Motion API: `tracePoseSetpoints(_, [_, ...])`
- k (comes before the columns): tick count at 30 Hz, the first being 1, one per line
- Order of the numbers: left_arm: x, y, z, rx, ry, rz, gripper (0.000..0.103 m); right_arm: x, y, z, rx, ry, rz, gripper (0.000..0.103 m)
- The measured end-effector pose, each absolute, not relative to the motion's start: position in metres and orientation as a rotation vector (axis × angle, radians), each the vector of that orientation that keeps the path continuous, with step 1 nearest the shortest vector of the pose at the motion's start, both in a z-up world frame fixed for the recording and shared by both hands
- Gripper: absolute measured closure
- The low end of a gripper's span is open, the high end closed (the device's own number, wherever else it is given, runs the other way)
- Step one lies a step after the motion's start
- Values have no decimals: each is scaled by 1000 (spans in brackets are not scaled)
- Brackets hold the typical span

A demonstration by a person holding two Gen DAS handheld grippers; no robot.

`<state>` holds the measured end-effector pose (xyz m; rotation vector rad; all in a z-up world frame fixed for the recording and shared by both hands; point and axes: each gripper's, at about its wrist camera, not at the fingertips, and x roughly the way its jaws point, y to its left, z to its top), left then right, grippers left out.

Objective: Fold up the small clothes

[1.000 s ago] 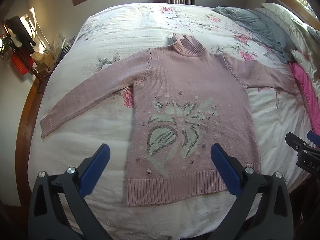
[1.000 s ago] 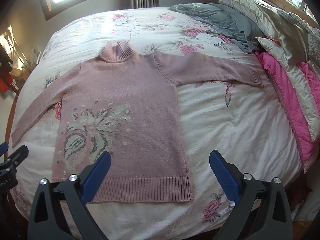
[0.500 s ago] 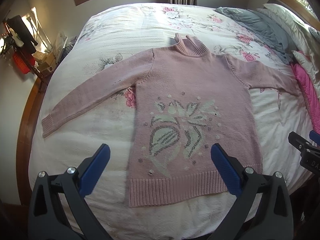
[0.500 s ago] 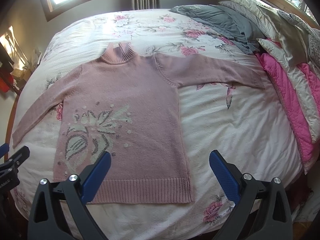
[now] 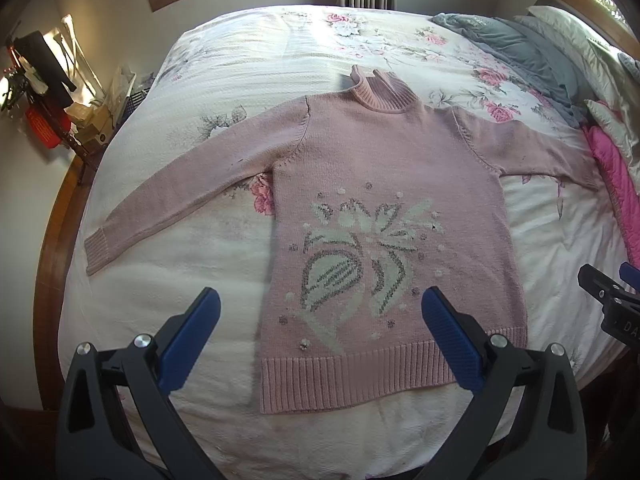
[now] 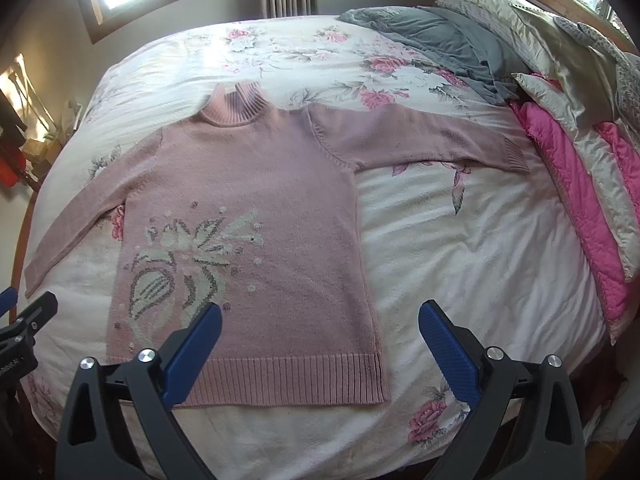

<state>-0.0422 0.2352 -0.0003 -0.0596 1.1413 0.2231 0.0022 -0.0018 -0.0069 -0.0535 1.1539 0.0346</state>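
A bed [image 5: 280,60] with a white floral cover fills the space ahead of both grippers. Past the right gripper [image 6: 320,324], to its right, lie pillows [image 6: 540,36], a grey blanket [image 6: 436,40] and a pink quilt [image 6: 580,184]. The pink sweater [image 5: 384,184] lies flat and face up just ahead of the left gripper [image 5: 320,312], sleeves spread to either side, ribbed hem nearest, collar farthest. Each gripper hovers above the hem with its blue fingers spread wide, holding nothing.
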Motion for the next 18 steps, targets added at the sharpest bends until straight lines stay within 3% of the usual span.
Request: tracePoseSetpoints(18, [-42, 237, -1, -55, 1142, 224, 3, 3, -3, -5, -48, 1150, 27, 4])
